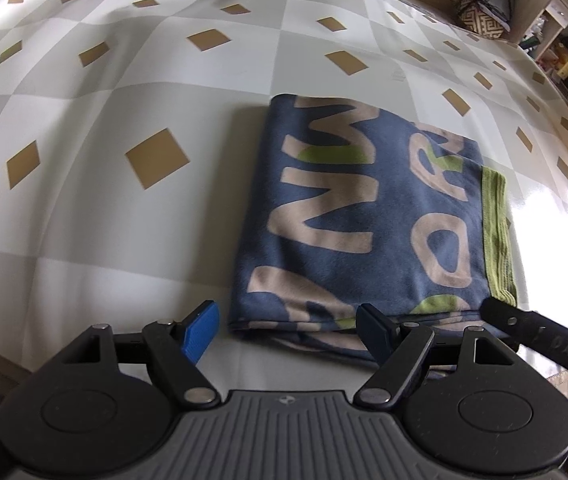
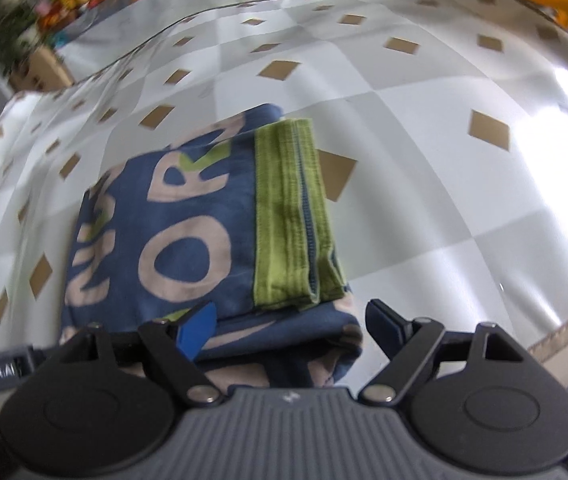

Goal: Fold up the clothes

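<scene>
- The table (image 1: 84,128), covered in a grey-and-white check with tan diamonds, fills both views; its far edge curves across the top.
- A folded blue garment (image 1: 360,224) lies flat on it, toward the near edge, as a tidy rectangle. Large beige letters and lime-green patches run across the top layer.
- A ribbed lime-green band (image 2: 288,216) with a blue seam line lies along the garment's right side, doubled over.
- The left gripper (image 1: 288,326) hangs over the garment's near left corner, jaws spread wide, nothing between them.
- The right gripper (image 2: 292,326) hangs over the near right corner, likewise released, pads off the cloth.
</scene>
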Demonstrator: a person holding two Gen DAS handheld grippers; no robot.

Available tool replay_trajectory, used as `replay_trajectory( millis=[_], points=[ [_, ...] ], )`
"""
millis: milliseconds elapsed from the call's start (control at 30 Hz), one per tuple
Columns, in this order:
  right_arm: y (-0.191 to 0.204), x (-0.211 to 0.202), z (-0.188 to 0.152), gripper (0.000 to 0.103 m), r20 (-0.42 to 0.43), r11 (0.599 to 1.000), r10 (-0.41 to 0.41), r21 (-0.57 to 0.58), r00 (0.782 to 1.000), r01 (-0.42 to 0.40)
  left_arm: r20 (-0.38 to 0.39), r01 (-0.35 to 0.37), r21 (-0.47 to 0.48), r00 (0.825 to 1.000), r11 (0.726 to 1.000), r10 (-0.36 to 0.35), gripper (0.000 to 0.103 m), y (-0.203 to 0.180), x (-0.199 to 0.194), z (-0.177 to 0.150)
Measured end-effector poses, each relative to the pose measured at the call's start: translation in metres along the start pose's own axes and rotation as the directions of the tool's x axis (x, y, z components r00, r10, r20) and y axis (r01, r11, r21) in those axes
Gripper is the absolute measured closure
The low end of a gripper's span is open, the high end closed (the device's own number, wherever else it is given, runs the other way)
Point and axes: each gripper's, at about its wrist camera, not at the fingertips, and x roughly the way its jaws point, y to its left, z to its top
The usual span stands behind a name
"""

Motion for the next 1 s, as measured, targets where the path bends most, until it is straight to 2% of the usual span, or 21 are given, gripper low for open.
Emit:
replay_trajectory(
  millis=[400,533,733,800,1000],
  points=[
    [0.001,0.002,0.0,0.022,0.029,0.999,-0.035,-0.001,0.999,0.035,-0.011,0.009,-0.076,1.0,0.997,-0.01,0.027,0.014,0.008,0.0],
    [0.004,0.007,-0.002,0.022,0.034,0.997,-0.063,-0.031,0.997,0.064,-0.03,-0.018,-0.087,0.999,0.996,0.015,0.027,0.017,0.015,0.0],
    [0.013,0.015,-0.008,0.021,0.01,0.988,-0.113,-0.109,0.994,0.113,-0.024,-0.049,-0.067,0.999,0.997,0.048,0.024,0.016,0.017,-0.002],
    [0.014,0.019,-0.01,0.02,-0.019,0.986,-0.123,-0.116,0.992,0.12,-0.024,-0.069,-0.049,0.997,0.996,0.068,0.021,0.015,0.018,-0.003],
    [0.015,0.018,-0.012,0.02,-0.021,0.984,-0.126,-0.127,0.992,0.122,-0.021,-0.1,0.002,0.995,0.995,0.1,0.02,0.012,0.02,-0.005]
  ],
)
